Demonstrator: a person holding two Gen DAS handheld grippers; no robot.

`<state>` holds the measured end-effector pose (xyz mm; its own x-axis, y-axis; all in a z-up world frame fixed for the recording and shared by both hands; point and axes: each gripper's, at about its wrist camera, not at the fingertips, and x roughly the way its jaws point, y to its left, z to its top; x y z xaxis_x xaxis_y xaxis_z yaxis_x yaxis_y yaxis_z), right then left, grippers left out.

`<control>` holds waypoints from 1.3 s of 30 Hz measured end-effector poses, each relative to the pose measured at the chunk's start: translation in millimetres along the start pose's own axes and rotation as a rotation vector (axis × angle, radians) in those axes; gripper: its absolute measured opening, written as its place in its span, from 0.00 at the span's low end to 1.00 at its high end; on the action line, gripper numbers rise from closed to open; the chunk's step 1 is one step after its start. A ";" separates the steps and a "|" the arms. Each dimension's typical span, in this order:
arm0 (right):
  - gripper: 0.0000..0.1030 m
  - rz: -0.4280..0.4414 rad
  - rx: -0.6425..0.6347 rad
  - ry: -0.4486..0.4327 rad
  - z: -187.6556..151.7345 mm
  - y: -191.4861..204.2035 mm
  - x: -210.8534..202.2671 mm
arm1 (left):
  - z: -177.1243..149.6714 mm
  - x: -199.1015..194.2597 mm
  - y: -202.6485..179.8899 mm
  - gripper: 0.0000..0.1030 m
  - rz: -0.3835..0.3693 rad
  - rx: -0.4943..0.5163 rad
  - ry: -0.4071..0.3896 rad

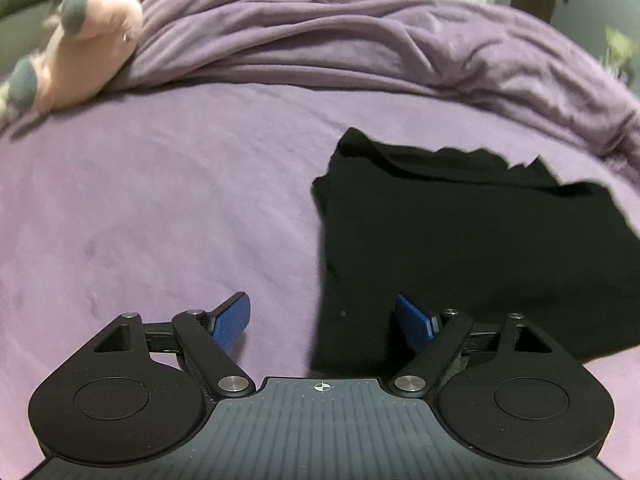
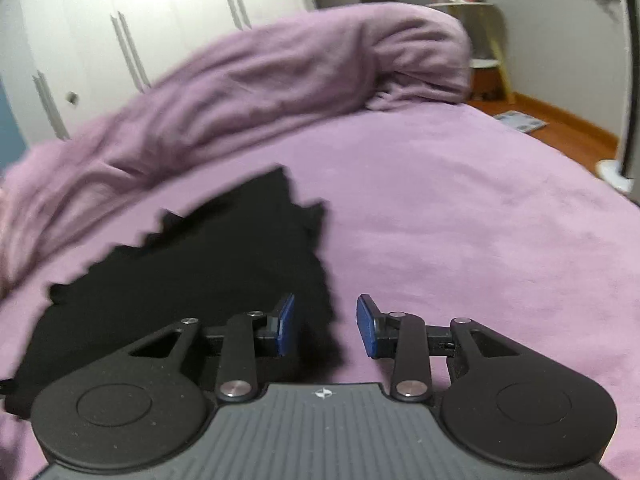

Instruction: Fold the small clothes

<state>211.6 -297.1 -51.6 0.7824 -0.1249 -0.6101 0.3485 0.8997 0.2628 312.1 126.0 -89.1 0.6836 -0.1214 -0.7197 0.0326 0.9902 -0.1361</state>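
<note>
Left wrist: unmarked black garment [image 1: 460, 240]

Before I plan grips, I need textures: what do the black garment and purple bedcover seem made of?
Flat black garment: apparently thin matte knit; it lies limp with no sheen, weave unreadable. Purple bedcover: seemingly fleece or plush; soft, brushed-looking nap with darker smudges, bunching into thick rounded folds.

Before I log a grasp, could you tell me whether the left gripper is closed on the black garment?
No, the left gripper is open, its blue pads apart above the black garment.
</note>
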 end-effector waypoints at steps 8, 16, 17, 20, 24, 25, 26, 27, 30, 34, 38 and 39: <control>0.24 0.144 -0.180 0.060 -5.4 82.0 49.7 | -3.3 20.5 11.1 0.81 -0.119 -0.160 0.068; 0.23 0.188 -0.303 0.086 -3.3 149.4 104.6 | 4.8 45.6 24.0 0.61 -0.211 -0.306 0.040; 0.23 0.188 -0.314 0.089 -1.2 154.0 111.6 | 5.8 47.9 24.3 0.59 -0.200 -0.308 0.039; 0.23 0.147 -0.332 0.090 0.4 160.9 130.6 | 7.8 52.0 24.5 0.56 -0.194 -0.325 0.037; 0.23 0.141 -0.343 0.067 5.8 166.2 144.5 | 14.7 60.7 18.3 0.45 -0.194 -0.314 0.034; 0.23 0.141 -0.346 0.059 7.7 169.1 147.7 | 16.3 63.4 17.8 0.42 -0.203 -0.326 0.036; 0.23 0.140 -0.361 0.060 9.5 173.4 152.1 | 17.6 65.5 18.4 0.40 -0.211 -0.339 0.041; 0.23 0.137 -0.378 0.061 10.9 178.2 157.7 | 19.0 67.6 18.9 0.38 -0.219 -0.356 0.043; 0.23 0.119 -0.433 0.068 17.5 189.8 175.0 | 19.1 70.4 21.1 0.35 -0.230 -0.385 0.051; 0.26 0.107 -0.364 -0.041 35.0 183.3 183.9 | 17.4 69.5 22.4 0.35 -0.240 -0.359 0.049; 0.27 0.091 -0.257 -0.025 40.4 162.5 178.5 | 18.3 72.4 27.9 0.35 -0.262 -0.399 0.060; 0.27 0.109 -0.245 -0.016 37.1 157.5 172.0 | 18.4 72.4 28.1 0.35 -0.262 -0.403 0.060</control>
<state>420.2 -192.4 -87.4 0.8172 -0.0268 -0.5757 0.1280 0.9824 0.1359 375.9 146.3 -132.5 0.6462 -0.3790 -0.6624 -0.0948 0.8213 -0.5625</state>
